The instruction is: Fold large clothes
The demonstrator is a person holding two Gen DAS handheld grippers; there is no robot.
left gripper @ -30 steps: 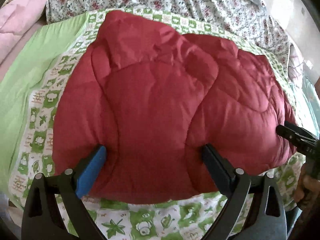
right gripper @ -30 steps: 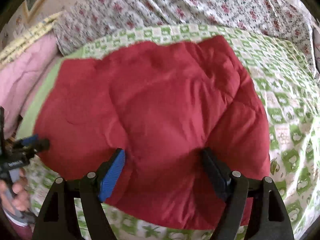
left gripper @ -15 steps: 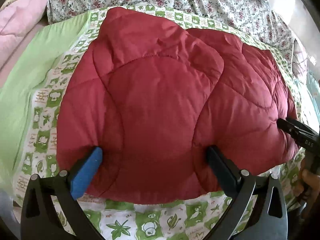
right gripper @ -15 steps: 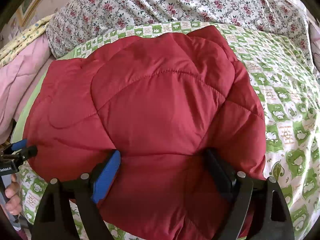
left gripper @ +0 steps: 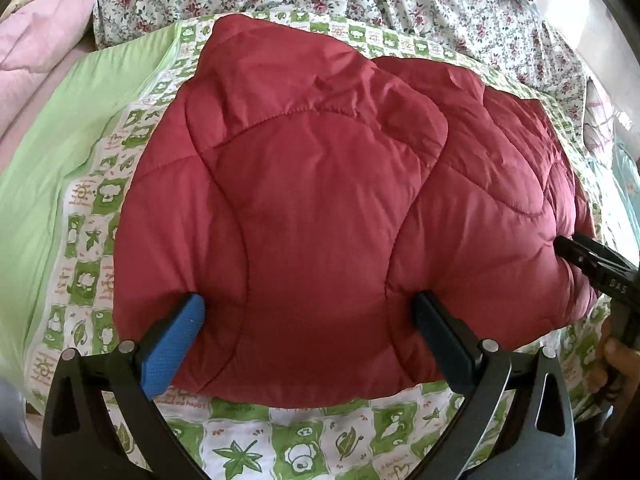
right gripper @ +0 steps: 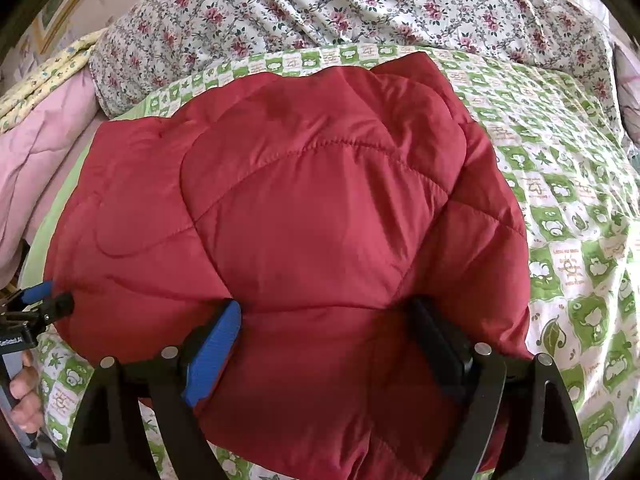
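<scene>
Jacket (left gripper: 320, 208): one, red and quilted, lies folded on the bed's green-checked sheet (left gripper: 304, 448). Two claws stand wide at its near edge: the left claw (left gripper: 308, 320) and the right claw (right gripper: 328, 320) each straddle a puffed fold, pads touching the fabric, neither clamped.

My red quilted puffy jacket (left gripper: 320, 216) lies folded in a thick bundle, flat on the bed w/ curved stitch lines facing up.

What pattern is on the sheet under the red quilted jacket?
Green-and-white checked cartoon print sheet; clearest in the right wrist view.
</scene>
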